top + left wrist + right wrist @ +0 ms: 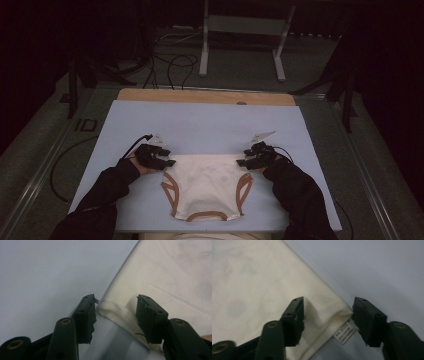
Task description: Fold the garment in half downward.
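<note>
Both grippers, left (pixel 115 312) and right (pixel 328 315), straddled the cream garment's (pixel 207 182) far corners, jaws open; each needed hem fully between pads before pinching.

Garment (pixel 207 185): cream knitted cloth, matt, soft, edged with brown ribbed binding; white printed label (pixel 344 333) sewn in. Mat (pixel 200 125): pale blue, smooth, matt sheet. Board (pixel 205 96), upper centre: bare wood, matt. Gripper pads (pixel 86 317): black plastic, ridged, dull.
</note>
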Action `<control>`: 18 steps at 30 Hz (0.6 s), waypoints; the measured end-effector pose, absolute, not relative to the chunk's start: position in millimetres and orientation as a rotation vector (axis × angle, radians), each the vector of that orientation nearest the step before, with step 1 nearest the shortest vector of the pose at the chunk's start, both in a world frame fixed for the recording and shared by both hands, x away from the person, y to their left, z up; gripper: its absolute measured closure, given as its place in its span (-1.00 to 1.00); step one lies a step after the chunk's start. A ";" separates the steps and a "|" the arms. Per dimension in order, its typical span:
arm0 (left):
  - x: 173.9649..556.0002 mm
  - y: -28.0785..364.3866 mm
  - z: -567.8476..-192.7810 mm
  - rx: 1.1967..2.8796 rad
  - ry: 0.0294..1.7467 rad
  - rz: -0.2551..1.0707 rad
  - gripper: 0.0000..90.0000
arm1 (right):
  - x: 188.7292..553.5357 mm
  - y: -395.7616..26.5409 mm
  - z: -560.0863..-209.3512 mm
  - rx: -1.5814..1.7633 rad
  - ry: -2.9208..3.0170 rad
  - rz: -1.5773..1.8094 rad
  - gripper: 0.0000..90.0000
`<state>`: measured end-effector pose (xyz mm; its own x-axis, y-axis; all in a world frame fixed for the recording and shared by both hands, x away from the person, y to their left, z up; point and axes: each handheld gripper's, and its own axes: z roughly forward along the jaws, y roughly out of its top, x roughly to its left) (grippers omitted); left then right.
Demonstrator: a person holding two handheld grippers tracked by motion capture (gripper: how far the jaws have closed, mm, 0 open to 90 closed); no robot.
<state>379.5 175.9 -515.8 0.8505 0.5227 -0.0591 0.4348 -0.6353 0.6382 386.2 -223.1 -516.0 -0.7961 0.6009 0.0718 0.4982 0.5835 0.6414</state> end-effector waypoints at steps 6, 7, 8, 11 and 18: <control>375.4 175.1 -514.7 2.348 0.720 0.152 0.35 | 382.4 -222.4 -513.8 0.905 2.671 0.987 0.59; 375.6 175.0 -514.0 2.350 0.715 0.137 0.42 | 382.4 -222.6 -513.5 0.907 2.679 0.989 0.70; 375.9 174.7 -513.6 2.347 0.721 0.113 0.56 | 382.3 -222.2 -513.0 0.895 2.691 0.989 0.78; 376.0 173.9 -513.0 2.349 0.708 0.084 0.82 | 380.2 -219.1 -510.6 0.875 2.697 0.964 0.87; 379.5 177.4 -507.8 2.300 0.714 0.129 0.89 | 381.9 -221.4 -503.2 0.872 2.660 1.006 0.88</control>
<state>379.5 177.4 -507.8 0.8421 0.5284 -0.1081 0.4569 -0.5925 0.6635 381.9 -221.4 -503.2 -0.8155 0.5768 0.0481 0.4643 0.6022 0.6495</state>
